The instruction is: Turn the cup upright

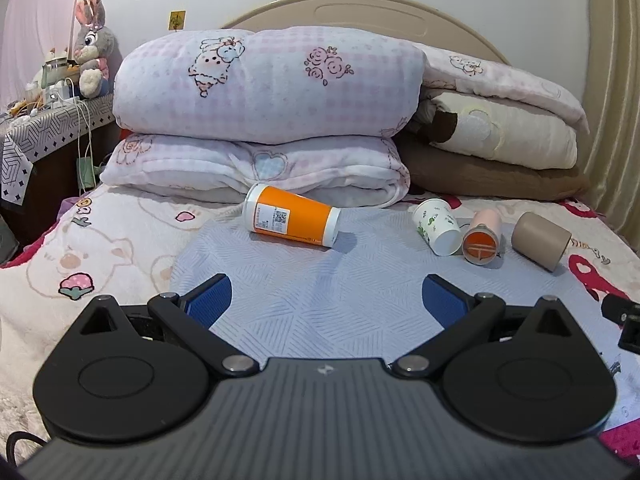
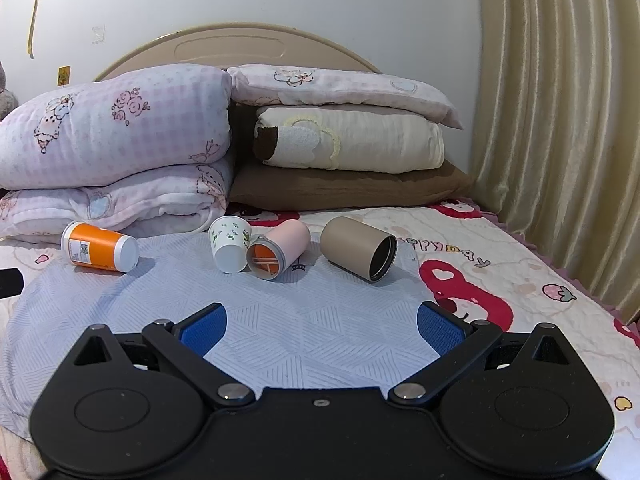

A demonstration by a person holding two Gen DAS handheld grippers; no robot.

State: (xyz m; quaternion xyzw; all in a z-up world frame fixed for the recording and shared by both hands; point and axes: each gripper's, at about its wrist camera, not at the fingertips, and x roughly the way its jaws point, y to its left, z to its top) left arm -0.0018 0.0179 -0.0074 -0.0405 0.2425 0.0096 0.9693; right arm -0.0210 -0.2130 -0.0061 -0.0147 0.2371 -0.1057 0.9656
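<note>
Several cups lie on their sides on a light blue mat (image 1: pixel 320 300) (image 2: pixel 320 320) on the bed. An orange cup (image 1: pixel 292 222) (image 2: pixel 98 250) lies at the left. A white paper cup with green print (image 1: pixel 437 226) (image 2: pixel 229 244), a pink cup with an orange inside (image 1: pixel 482 236) (image 2: pixel 278 250) and a tan cup (image 1: pixel 540 240) (image 2: pixel 358 248) lie to the right. My left gripper (image 1: pixel 326 300) is open and empty, short of the orange cup. My right gripper (image 2: pixel 322 326) is open and empty, short of the pink and tan cups.
Folded pink quilts (image 1: pixel 264 92) (image 2: pixel 116 128) and stacked pillows (image 1: pixel 500 136) (image 2: pixel 348 144) lie behind the cups against the headboard. A nightstand with a plush rabbit (image 1: pixel 94 44) stands at the left. A beige curtain (image 2: pixel 560 120) hangs at the right.
</note>
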